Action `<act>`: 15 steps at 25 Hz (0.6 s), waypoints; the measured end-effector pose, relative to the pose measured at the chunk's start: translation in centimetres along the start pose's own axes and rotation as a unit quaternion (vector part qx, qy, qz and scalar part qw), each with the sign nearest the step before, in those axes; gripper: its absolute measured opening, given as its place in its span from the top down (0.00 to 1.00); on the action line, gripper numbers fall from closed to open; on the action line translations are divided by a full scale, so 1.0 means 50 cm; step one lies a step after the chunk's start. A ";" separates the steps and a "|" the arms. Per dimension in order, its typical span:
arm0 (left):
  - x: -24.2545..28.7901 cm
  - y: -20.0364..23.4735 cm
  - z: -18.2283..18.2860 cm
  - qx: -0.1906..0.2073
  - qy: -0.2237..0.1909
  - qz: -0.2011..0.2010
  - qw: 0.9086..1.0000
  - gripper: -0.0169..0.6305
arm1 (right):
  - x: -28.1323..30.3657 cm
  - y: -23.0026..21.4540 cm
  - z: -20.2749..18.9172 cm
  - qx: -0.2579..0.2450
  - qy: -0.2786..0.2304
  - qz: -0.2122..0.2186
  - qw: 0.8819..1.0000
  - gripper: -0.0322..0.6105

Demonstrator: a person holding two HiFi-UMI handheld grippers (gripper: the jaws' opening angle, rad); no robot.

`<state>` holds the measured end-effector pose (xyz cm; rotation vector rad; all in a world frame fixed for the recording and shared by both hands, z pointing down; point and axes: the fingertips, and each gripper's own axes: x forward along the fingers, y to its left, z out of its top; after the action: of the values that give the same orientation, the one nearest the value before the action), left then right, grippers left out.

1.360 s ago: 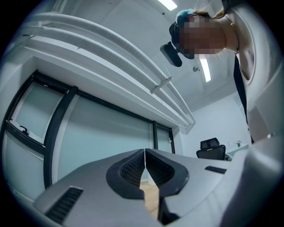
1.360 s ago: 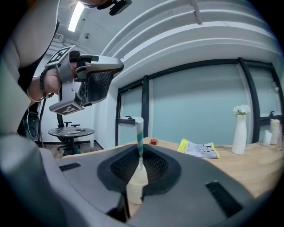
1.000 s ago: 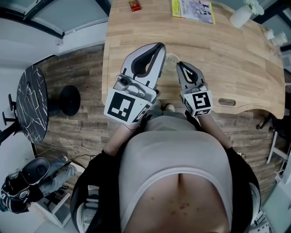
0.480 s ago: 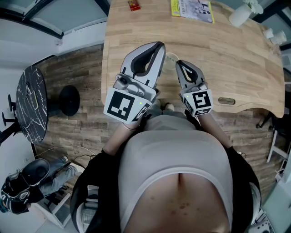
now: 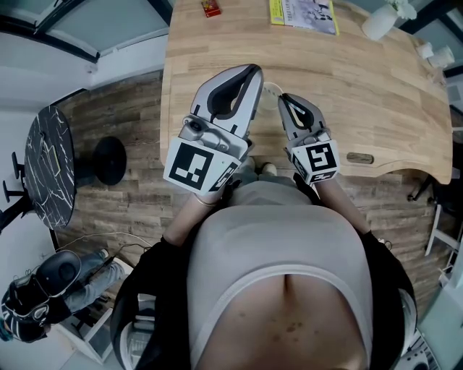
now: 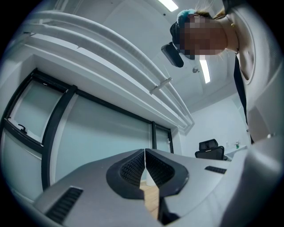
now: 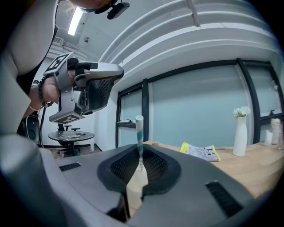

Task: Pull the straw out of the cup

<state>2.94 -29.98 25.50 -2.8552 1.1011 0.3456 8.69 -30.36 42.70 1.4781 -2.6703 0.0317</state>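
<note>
The white-and-teal striped straw (image 7: 139,133) stands upright between the tips of my right gripper (image 7: 140,151), which is shut on it. Below it, through the gap in the jaws, shows the pale cup (image 7: 135,184). In the head view only the cup's white rim (image 5: 273,92) shows, on the wooden table (image 5: 376,94) between my two grippers. My right gripper (image 5: 284,102) has its tips at that rim. My left gripper (image 5: 249,76) hovers just left of the cup, tilted up. Its jaws meet with nothing between them (image 6: 145,151).
At the table's far edge lie a yellow booklet (image 5: 304,14) and a small red object (image 5: 211,8), with a white vase (image 5: 380,23) to their right. A small dark item (image 5: 359,158) lies near the front right edge. A round black side table (image 5: 51,162) stands on the floor at left.
</note>
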 end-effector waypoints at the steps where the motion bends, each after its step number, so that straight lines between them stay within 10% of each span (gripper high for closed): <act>1: -0.001 -0.002 0.002 0.001 -0.001 0.000 1.000 0.96 | -0.003 0.000 0.002 0.000 -0.001 0.000 1.000 0.88; 15: -0.003 0.004 -0.009 -0.008 0.003 0.002 1.000 0.96 | -0.009 -0.014 0.034 0.007 -0.015 -0.012 1.000 0.88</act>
<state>2.78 -30.08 25.97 -2.8702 1.1109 0.3498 9.40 -30.43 40.97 1.5264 -2.6803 0.0266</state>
